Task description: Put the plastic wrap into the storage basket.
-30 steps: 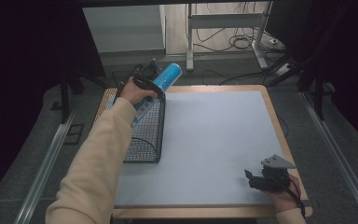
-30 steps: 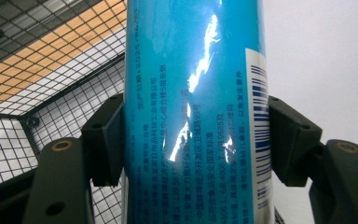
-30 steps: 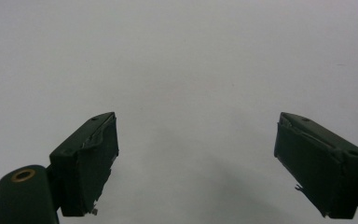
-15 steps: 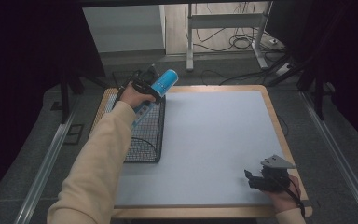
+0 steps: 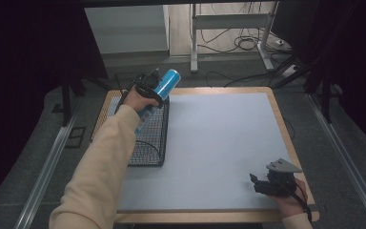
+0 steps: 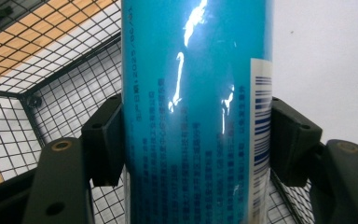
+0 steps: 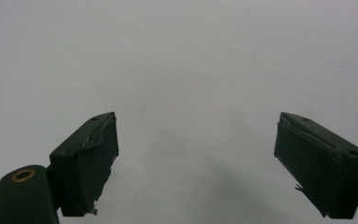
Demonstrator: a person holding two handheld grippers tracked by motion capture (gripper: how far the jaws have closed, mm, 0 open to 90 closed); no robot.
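The left hand-held gripper [image 5: 153, 88] pinches a blue can [image 5: 160, 92] above the wire basket's [image 5: 147, 140] far end, probably mid-transfer, not yet set down; the right hand-held gripper [image 7: 196, 163] rests spread on the counter [image 5: 219, 143], idle

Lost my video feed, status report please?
Left gripper shut on blue cylindrical can, held above black wire basket. Right gripper open, idle over white mat. Nothing in the way.
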